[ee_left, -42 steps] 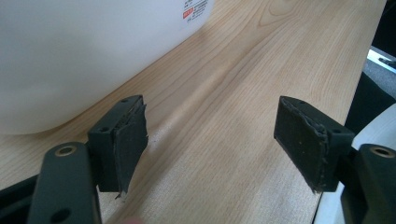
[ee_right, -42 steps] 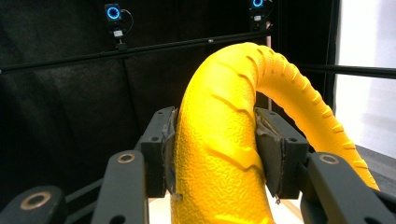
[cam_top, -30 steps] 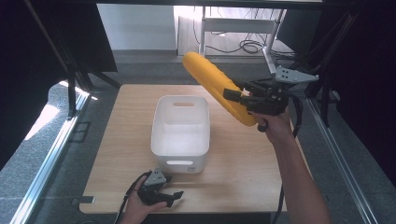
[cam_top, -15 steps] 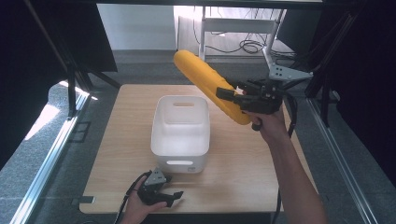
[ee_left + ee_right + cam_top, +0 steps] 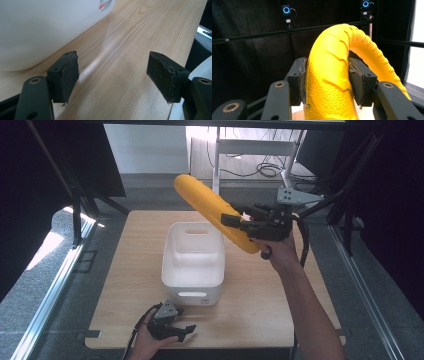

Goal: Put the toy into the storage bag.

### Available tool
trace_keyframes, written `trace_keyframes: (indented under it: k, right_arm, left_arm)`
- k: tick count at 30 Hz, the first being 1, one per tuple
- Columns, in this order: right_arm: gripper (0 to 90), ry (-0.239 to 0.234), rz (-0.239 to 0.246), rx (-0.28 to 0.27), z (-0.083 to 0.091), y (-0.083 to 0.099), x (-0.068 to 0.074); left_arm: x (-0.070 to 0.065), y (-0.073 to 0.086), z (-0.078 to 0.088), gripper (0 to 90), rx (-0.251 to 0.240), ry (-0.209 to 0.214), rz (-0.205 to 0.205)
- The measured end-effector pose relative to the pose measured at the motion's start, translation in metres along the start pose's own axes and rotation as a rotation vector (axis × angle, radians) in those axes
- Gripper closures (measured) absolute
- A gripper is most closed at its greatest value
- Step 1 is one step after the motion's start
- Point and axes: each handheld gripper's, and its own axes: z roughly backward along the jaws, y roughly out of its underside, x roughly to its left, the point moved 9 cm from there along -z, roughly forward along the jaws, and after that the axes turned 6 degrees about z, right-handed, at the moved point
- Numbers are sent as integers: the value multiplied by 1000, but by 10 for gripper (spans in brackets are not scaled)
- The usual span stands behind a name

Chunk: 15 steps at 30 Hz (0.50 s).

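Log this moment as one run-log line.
right gripper: shut on yellow foam roll, raised beside white bin | left gripper: open, on table

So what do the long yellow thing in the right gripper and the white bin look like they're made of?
The yellow thing looks like soft foam or rubber: matte, pebbled skin with ridges, dented slightly where the right gripper squeezes it. The white bin looks like moulded plastic: smooth, faintly glossy, rounded corners, cut-out handles. Both are guesses from the surface alone.

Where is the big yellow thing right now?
In the high view, the yellow thing is up in the air, held in the right gripper, just right of the white bin.
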Motion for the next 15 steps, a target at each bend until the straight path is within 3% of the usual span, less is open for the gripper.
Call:
trace_keyframes:
  k: [15]
  right_arm:
    - [512,-13,0,0,-18,2,7]
  left_arm:
    - [0,0,1,257,-1,-1,-3]
